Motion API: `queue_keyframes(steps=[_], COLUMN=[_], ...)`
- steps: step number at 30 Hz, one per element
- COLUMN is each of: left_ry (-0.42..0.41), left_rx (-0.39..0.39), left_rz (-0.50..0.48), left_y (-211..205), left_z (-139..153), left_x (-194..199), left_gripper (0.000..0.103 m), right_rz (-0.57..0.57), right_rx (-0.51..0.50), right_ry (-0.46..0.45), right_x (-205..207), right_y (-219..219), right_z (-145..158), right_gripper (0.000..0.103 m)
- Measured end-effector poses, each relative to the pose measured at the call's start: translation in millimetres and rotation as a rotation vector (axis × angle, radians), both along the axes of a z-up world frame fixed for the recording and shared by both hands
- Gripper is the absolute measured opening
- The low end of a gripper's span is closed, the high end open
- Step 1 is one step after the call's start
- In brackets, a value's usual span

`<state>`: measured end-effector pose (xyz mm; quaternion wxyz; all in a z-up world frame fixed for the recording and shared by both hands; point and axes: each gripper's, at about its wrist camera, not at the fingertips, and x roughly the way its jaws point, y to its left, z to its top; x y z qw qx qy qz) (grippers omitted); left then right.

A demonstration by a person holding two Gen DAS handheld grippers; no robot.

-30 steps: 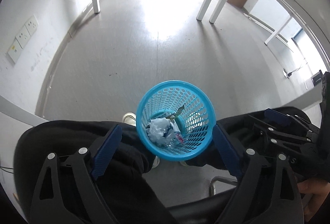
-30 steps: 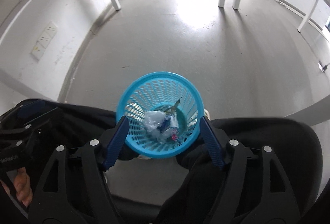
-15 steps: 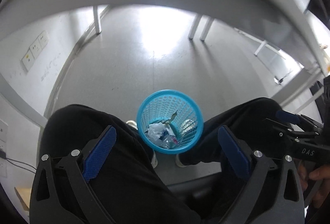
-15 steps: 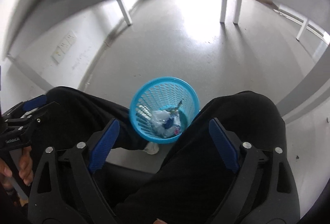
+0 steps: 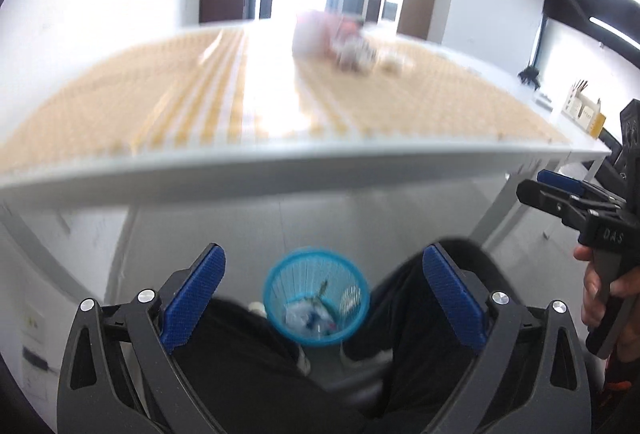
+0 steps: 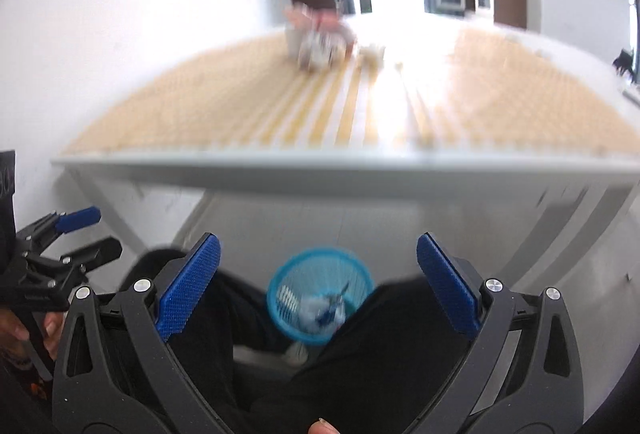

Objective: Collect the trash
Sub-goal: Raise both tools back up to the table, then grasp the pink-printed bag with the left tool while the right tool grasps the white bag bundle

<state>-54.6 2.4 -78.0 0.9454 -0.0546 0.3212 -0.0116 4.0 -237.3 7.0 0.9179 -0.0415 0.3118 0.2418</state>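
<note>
While both grippers, left gripper (image 5: 320,298) & right gripper (image 6: 318,282), hang agape w/ nothing held, we see the blurred trash pile (image 5: 352,46) far across the table (image 5: 280,170); prob light, crumply, so we pinch a loose edge.

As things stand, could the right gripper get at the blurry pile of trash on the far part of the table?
Probably yes: the right gripper is open and empty, and the table between it and the trash pile looks bare, though blurred.
</note>
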Motion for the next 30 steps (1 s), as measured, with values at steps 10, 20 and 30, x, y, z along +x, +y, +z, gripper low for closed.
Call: queue_keyframes(steps=[10,20,30], left_ry=[-0.093,-0.107,-0.075], left_rx=[0.024,0.002,-0.083], left_rz=[-0.041,-0.019,0.03], left_y=[-5.1,19.3,48.9], left_z=[55.4,86.3,119.7], left_x=[44.8,124.4,227.0], left_gripper=[0.097,0.097,0.097], right_rz=[-0.07,-0.064,0.005], right_rx=[0.042,0.018,-0.005], right_ry=[-0.063,-0.107,-0.092], right_x=[51.9,115.4,178.2], right_y=[-14.8,4.8,61.1], right_z=[50.3,78.7,88.6], right_gripper=[0.094,0.094,0.094])
